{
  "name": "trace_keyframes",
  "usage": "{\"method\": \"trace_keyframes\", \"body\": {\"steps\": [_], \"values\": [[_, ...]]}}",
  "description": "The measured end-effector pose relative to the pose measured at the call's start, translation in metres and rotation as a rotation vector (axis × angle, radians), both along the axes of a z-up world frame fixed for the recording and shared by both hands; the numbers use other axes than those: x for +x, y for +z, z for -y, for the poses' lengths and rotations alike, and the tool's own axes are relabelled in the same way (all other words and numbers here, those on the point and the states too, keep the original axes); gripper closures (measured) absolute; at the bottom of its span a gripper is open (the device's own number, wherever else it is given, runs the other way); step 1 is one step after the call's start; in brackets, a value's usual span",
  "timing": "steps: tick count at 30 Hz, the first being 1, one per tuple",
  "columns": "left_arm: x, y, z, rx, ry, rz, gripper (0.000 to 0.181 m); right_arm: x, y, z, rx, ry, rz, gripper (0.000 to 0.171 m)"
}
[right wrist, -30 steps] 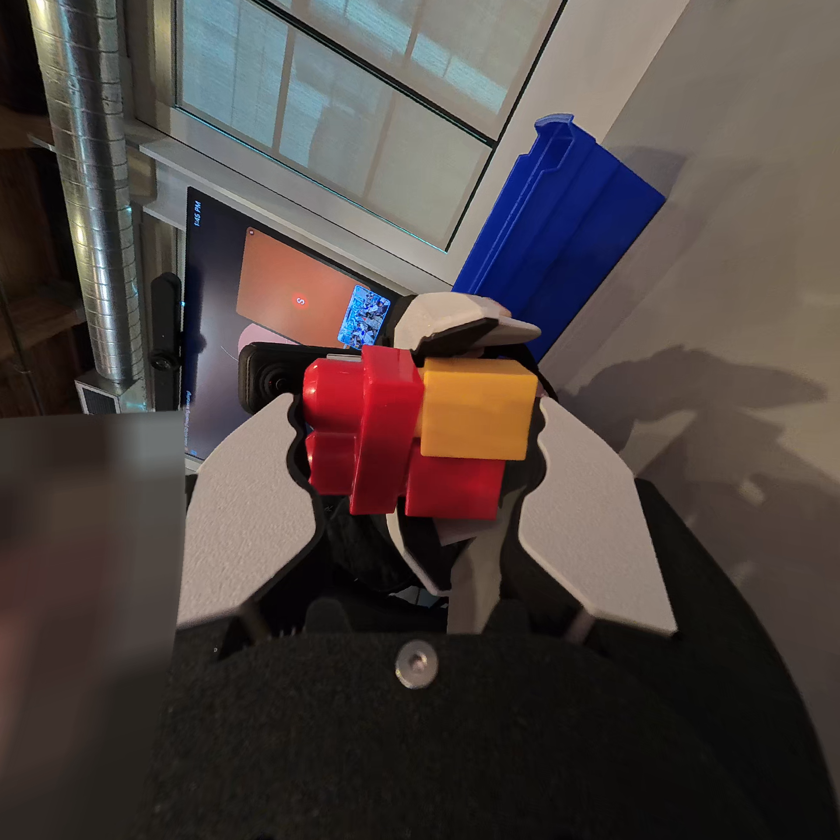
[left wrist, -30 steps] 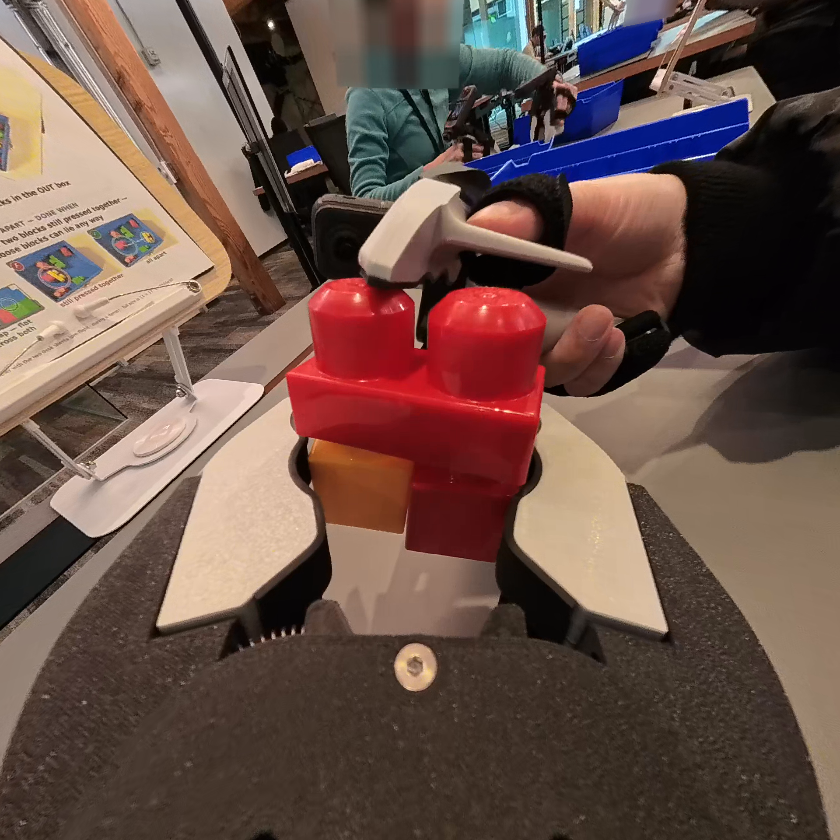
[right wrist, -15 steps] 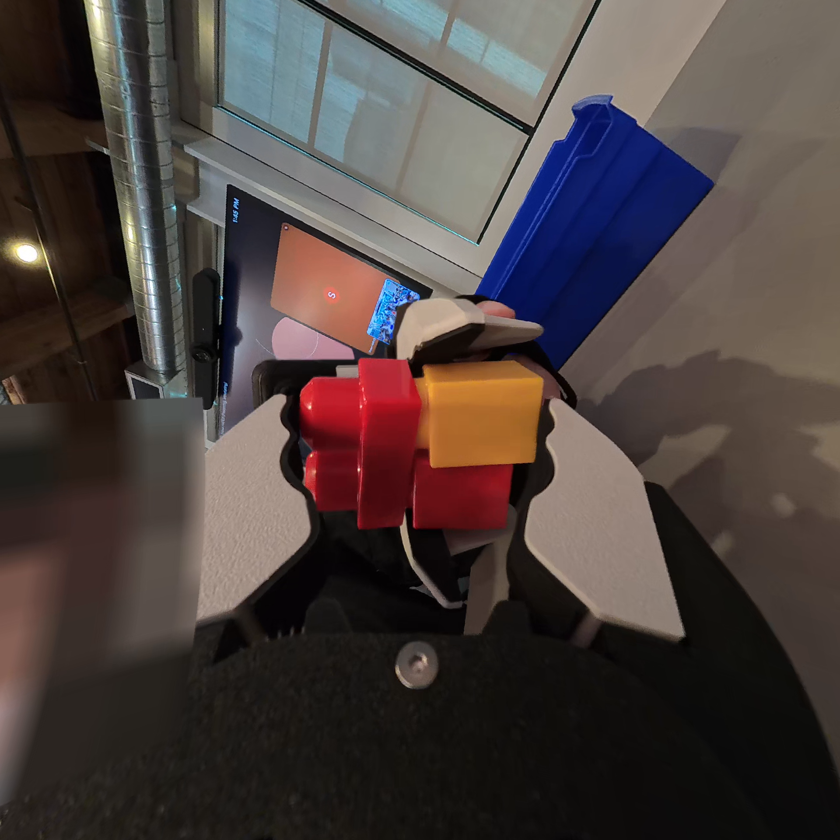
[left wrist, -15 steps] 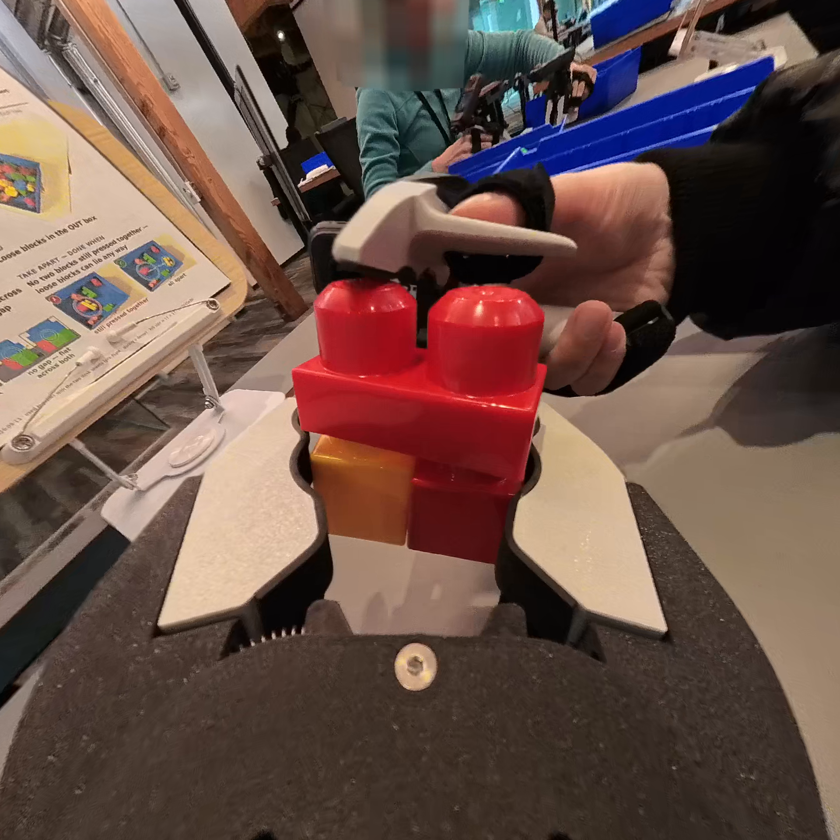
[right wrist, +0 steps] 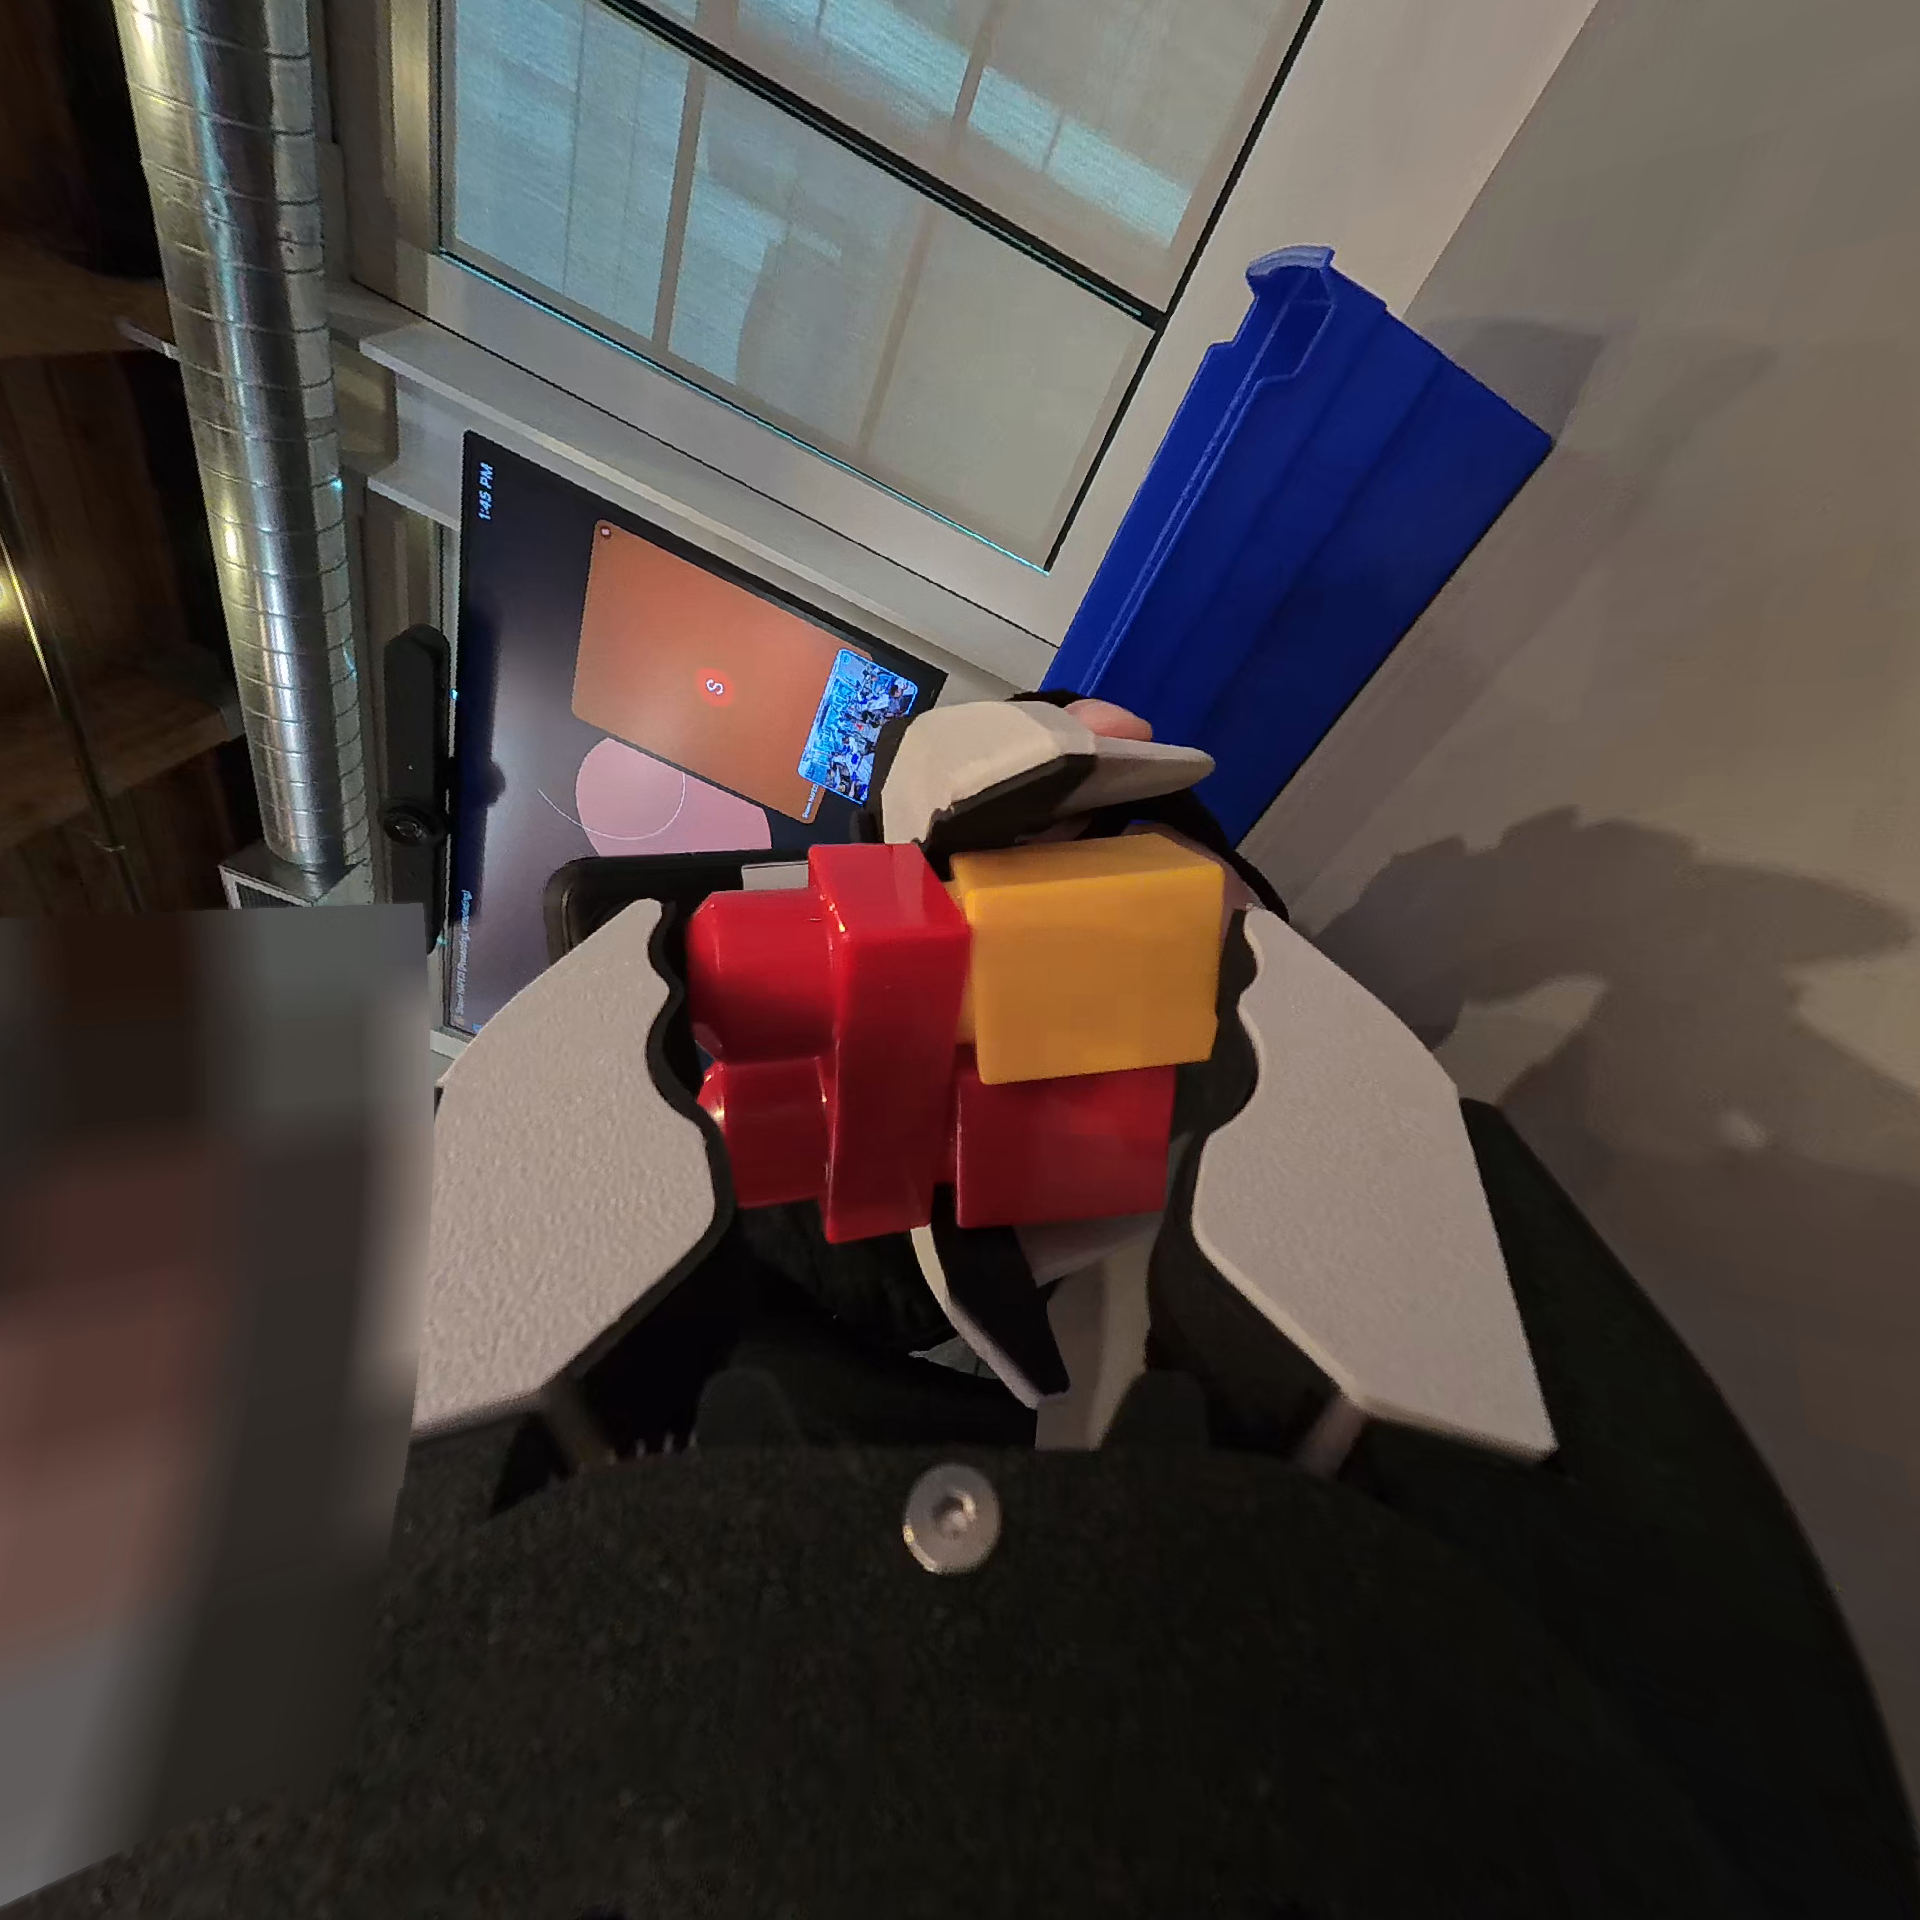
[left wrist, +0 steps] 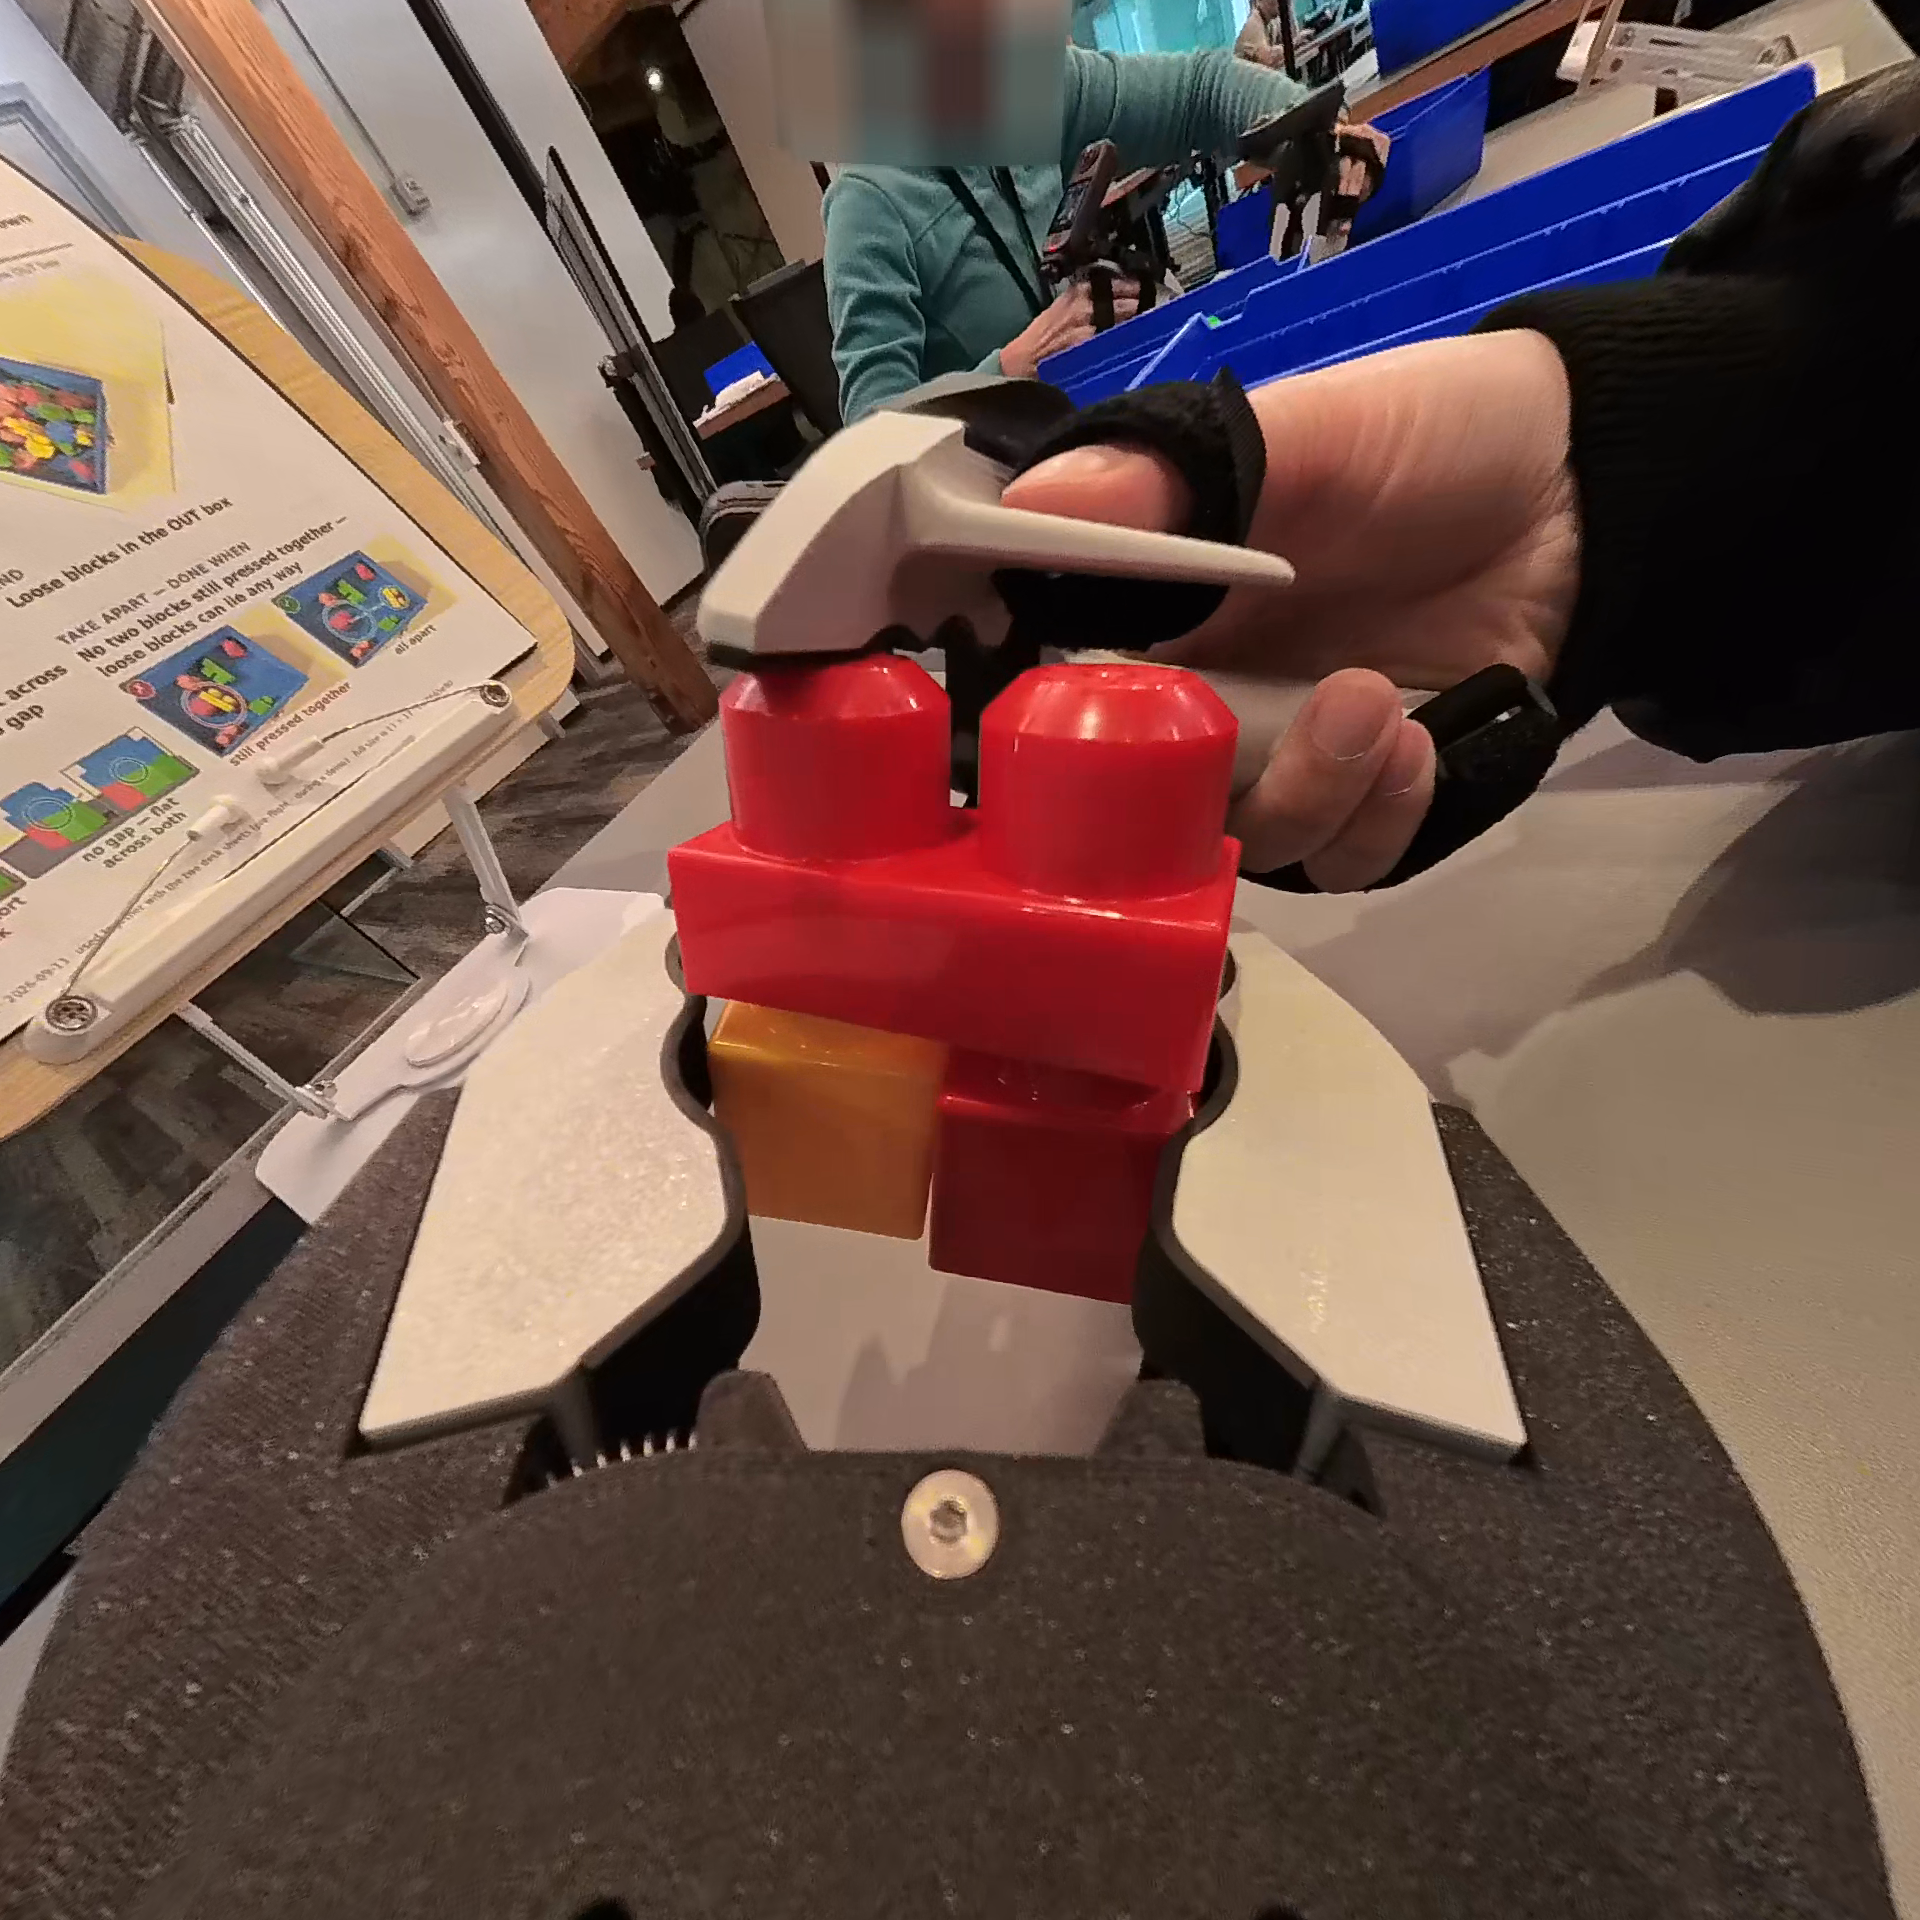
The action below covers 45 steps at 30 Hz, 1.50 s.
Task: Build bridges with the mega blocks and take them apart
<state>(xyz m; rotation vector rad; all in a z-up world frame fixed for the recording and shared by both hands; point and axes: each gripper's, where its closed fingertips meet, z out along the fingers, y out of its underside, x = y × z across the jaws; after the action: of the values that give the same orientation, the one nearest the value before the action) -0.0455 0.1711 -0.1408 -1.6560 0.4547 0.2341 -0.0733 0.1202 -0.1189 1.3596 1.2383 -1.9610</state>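
Note:
A small block bridge is held in the air between both grippers. It is a red two-stud block (left wrist: 945, 945) with a yellow block (left wrist: 826, 1122) and a smaller red block (left wrist: 1039, 1184) pressed under it. My left gripper (left wrist: 951, 1018) is shut on its two sides. One of the right gripper's fingers (left wrist: 831, 540) presses on a stud from above, held by a hand (left wrist: 1403, 540). In the right wrist view, my right gripper (right wrist: 951, 987) is shut on the bridge, one finger on the red studs (right wrist: 758, 966) and the other on the yellow block (right wrist: 1091, 956).
An instruction board on a white stand (left wrist: 260, 623) stands at the left of the grey table (left wrist: 1662, 1247). Blue bins (left wrist: 1455, 281) sit behind, one also in the right wrist view (right wrist: 1299, 520). A person in teal (left wrist: 935, 260) sits beyond. A monitor (right wrist: 675, 707) is behind.
Both grippers keep their hold on the bridge. The held blocks and both grippers have shifted and tilted slightly, so the background has slid in both views.

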Motion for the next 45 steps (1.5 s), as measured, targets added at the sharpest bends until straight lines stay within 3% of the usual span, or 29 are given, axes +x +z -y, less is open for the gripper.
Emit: {"method": "trace_keyframes", "body": {"steps": [14, 45], "values": [[-0.005, 0.006, 0.0, 0.062, 0.04, -0.008, 0.093, -0.002, 0.011, -0.004, -0.147, -0.011, 0.022, 0.075], [0.001, 0.006, 0.001, 0.047, -0.005, 0.016, 0.099, 0.006, 0.012, -0.008, -0.159, 0.055, 0.059, 0.075]]}}
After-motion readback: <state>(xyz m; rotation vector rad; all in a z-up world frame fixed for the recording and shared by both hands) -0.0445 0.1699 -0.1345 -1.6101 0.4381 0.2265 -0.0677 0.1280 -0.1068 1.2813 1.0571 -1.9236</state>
